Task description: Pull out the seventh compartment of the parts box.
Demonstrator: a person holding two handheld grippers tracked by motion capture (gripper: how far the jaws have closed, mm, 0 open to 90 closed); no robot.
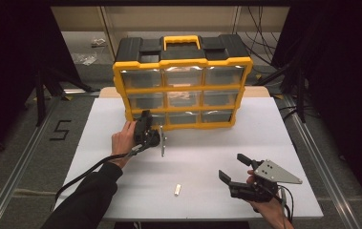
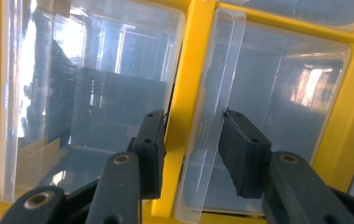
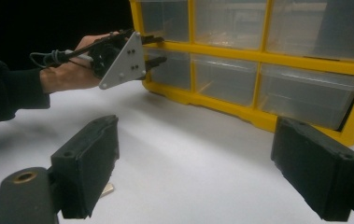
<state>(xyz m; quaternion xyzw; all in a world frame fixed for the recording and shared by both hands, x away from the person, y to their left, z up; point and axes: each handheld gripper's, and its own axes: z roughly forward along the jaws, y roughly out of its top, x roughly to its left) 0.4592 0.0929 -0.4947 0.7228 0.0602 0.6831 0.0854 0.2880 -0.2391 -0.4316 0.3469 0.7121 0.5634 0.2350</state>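
Observation:
A yellow-framed organizer (image 1: 182,88) with several clear drawers stands upright at the back of the white table (image 1: 202,148). My left gripper (image 1: 145,115) reaches the front of its bottom-left drawer (image 1: 143,118). In the left gripper view the left gripper (image 2: 194,116) has its jaws on either side of that drawer's clear pull lip (image 2: 212,107) and the yellow frame bar (image 2: 181,121). Yellow still shows between one pad and the lip. The right gripper (image 1: 232,167) rests low at the front right, wide open and holding nothing. Seen from the right gripper (image 3: 195,126), the left gripper (image 3: 158,49) straddles the frame bar.
A small pale block (image 1: 177,189) lies on the table near the front, left of the right gripper. The black lid with a yellow carry handle (image 1: 182,40) tops the organizer. Dark stands and cables flank the table.

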